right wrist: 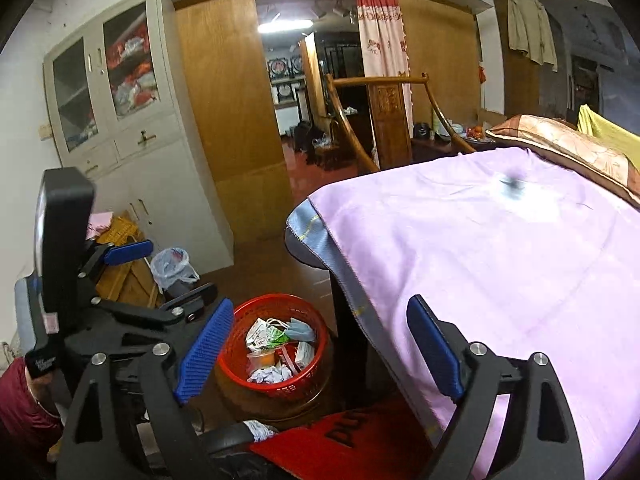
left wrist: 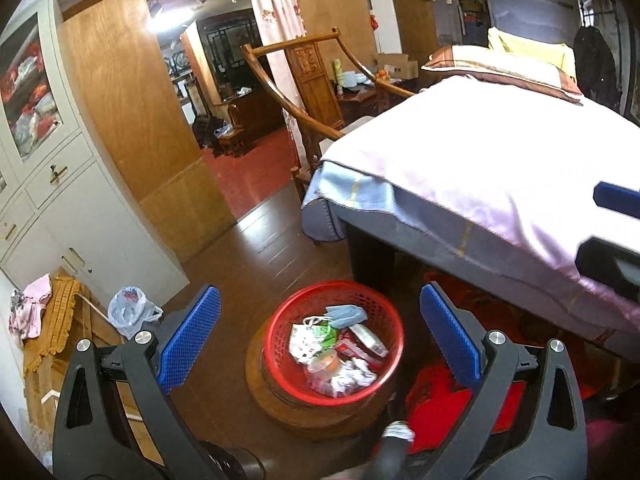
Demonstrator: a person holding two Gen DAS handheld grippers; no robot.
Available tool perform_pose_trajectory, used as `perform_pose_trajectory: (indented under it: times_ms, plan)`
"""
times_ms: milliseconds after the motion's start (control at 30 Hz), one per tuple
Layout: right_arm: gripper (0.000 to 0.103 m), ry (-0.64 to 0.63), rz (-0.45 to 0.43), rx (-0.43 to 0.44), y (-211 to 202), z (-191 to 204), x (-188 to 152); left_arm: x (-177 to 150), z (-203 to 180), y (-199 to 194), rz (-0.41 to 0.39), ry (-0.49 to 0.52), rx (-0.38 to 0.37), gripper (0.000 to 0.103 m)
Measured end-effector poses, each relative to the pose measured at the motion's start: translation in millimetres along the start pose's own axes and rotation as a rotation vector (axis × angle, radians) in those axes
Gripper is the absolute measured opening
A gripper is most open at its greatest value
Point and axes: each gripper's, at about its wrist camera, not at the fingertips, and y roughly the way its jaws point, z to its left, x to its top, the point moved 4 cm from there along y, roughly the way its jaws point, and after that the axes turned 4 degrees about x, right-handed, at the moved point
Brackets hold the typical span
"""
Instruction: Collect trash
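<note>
A red mesh basket stands on a round wooden stool beside the bed. It holds a blue face mask, crumpled paper and cartons. My left gripper hangs open above the basket, with nothing between its blue pads. In the right wrist view the red basket lies low between the pads of my right gripper, which is open and empty. The left gripper shows there at the left, held by a hand in a dark red sleeve. A small dark thing lies on the pink sheet.
The bed with its pink sheet fills the right side. A grey cabinet stands at the left, with a plastic bag and wooden crates by it. A red mat lies under the bed's corner. An open doorway is behind.
</note>
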Motion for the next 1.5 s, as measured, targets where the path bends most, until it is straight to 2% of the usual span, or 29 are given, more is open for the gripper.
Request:
perform_pose_trajectory:
  times_ms: [100, 233, 333, 400, 500, 633, 800, 967, 1067, 1233, 1500]
  plan:
    - [0.087, 0.014, -0.017, 0.035, -11, -10, -5, 2, -9, -7, 0.028, -0.021, 0.045, 0.096]
    - [0.088, 0.001, -0.025, 0.088, -18, -14, -14, -10, -4, -17, 0.082, -0.089, 0.124, 0.096]
    - [0.09, -0.014, 0.0, 0.138, -14, -7, -23, -28, 5, -19, 0.122, -0.135, 0.199, 0.096]
    - [0.09, -0.02, 0.038, 0.165, -3, 1, -30, -39, 11, -17, 0.14, -0.175, 0.214, 0.096]
    - [0.09, -0.036, 0.097, 0.171, 14, 14, -38, -50, 16, -4, 0.172, -0.198, 0.209, 0.096]
    - [0.09, -0.036, 0.196, 0.162, 48, 32, -49, -57, 29, 19, 0.174, -0.221, 0.198, 0.096]
    - [0.09, -0.101, 0.325, 0.116, 95, 58, -63, -73, 52, 53, 0.206, -0.26, 0.183, 0.096]
    - [0.09, -0.095, 0.418, 0.057, 136, 59, -70, -98, 77, 91, 0.281, -0.282, 0.198, 0.096]
    - [0.09, -0.051, 0.471, 0.05, 160, 56, -70, -109, 82, 107, 0.333, -0.31, 0.151, 0.096]
    - [0.09, -0.076, 0.526, 0.032, 189, 62, -72, -120, 86, 120, 0.371, -0.301, 0.159, 0.096]
    - [0.09, -0.14, 0.543, 0.012, 203, 70, -71, -123, 91, 125, 0.382, -0.317, 0.15, 0.096]
